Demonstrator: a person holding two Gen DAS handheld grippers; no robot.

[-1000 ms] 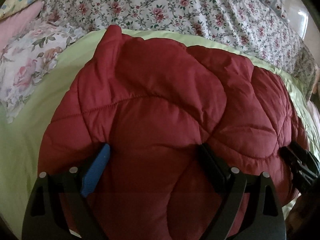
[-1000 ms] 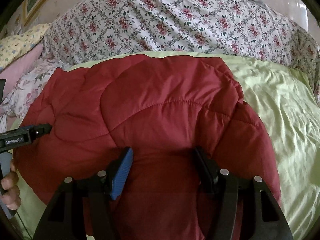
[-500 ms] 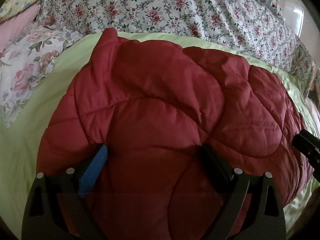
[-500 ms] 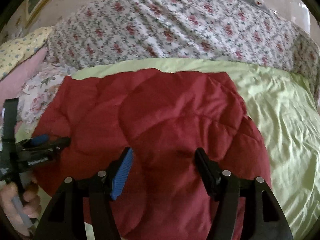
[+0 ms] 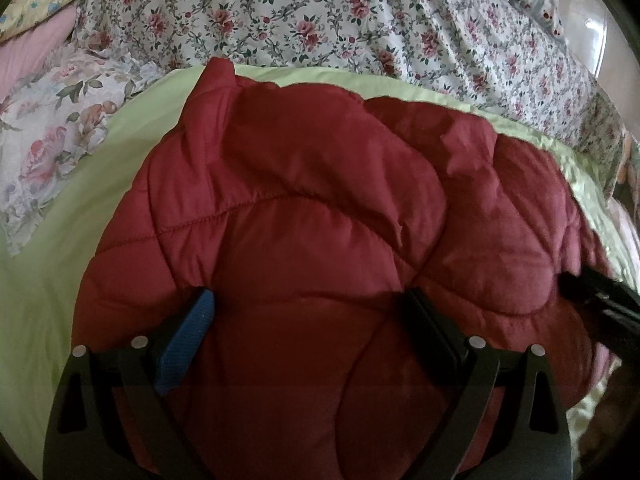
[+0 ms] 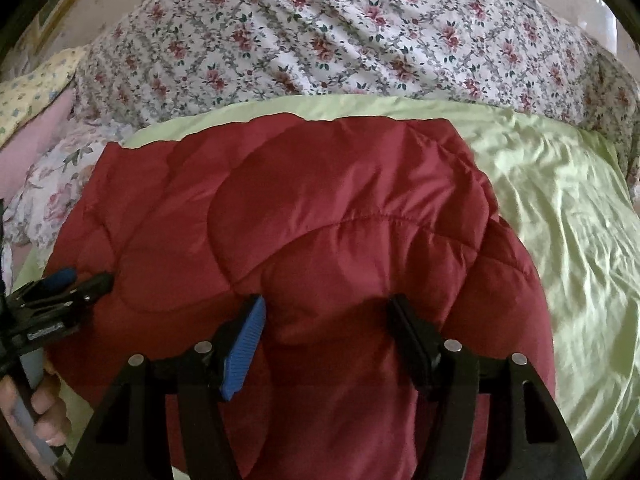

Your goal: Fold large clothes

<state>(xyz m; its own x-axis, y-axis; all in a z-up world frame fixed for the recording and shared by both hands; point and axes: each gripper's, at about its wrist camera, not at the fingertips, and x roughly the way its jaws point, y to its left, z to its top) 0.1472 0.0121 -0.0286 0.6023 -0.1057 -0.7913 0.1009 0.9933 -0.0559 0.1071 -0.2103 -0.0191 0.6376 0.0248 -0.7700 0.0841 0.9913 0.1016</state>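
Observation:
A puffy dark red quilted jacket (image 5: 320, 200) lies folded in a heap on a pale green sheet (image 5: 60, 260). My left gripper (image 5: 310, 312) stands wide open over its near part, fingertips sunk into the padding with a bulge of fabric between them. In the right wrist view the same jacket (image 6: 320, 200) fills the middle. My right gripper (image 6: 328, 312) is over its near right part; its jaws are opening, with a soft fold of red fabric between them that the pads do not pinch. Each gripper shows at the edge of the other's view: right gripper (image 5: 600, 296), left gripper (image 6: 68, 288).
A floral duvet (image 6: 340, 40) is piled along the far side of the bed. Flowered and pink pillows (image 5: 52, 132) sit at the far left. Bare green sheet (image 6: 560, 220) stretches to the right of the jacket. A person's hand (image 6: 44, 420) grips the left gripper's handle.
The right gripper's jaws have spread a little and the fold between them has gone slack. The right gripper has drawn back towards the jacket's near right edge. The left gripper has stayed put.

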